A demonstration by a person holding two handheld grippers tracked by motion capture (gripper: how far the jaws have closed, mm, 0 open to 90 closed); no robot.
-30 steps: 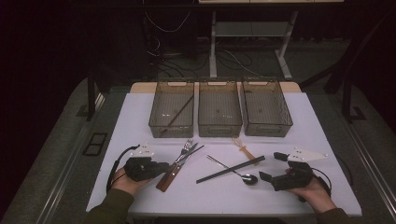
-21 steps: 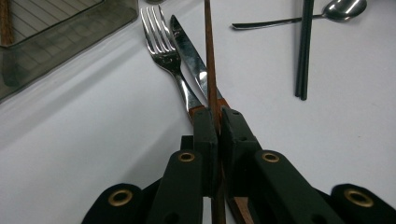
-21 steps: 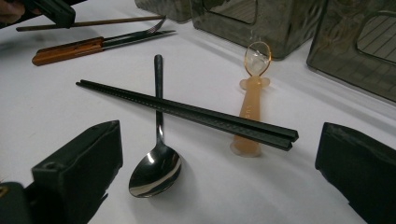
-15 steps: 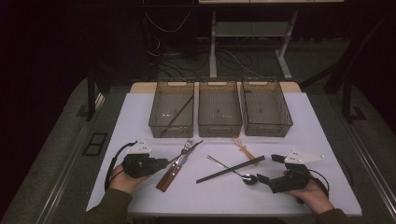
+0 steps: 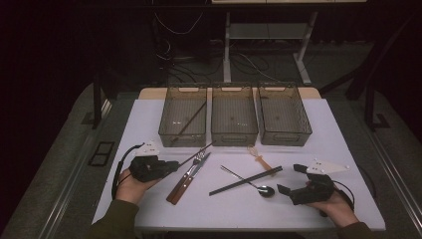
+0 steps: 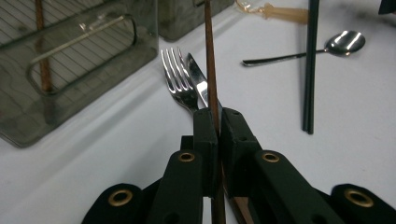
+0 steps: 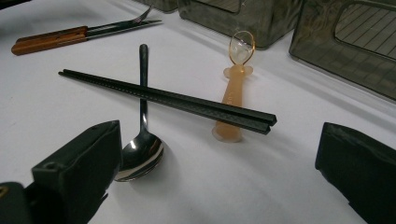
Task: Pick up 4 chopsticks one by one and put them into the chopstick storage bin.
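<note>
The left gripper (image 5: 171, 165) is clamped on a brown chopstick (image 6: 210, 70), which slants from its jaws over the fork (image 6: 178, 77) toward the left bin (image 5: 182, 115). The right gripper (image 5: 291, 180) rests near the metal spoon (image 7: 139, 154), jaws wide apart, holding nothing.

Three clear bins (image 5: 234, 119) are lined up along the table's (image 5: 149, 114) far edge. A thin brown stick (image 5: 194, 153) is pinched in the left gripper (image 5: 171, 165) near the left edge, beside a fork (image 5: 191, 166). The right gripper (image 5: 289, 180) is held wide apart near the front right corner, by a spoon (image 5: 259, 187).
</note>
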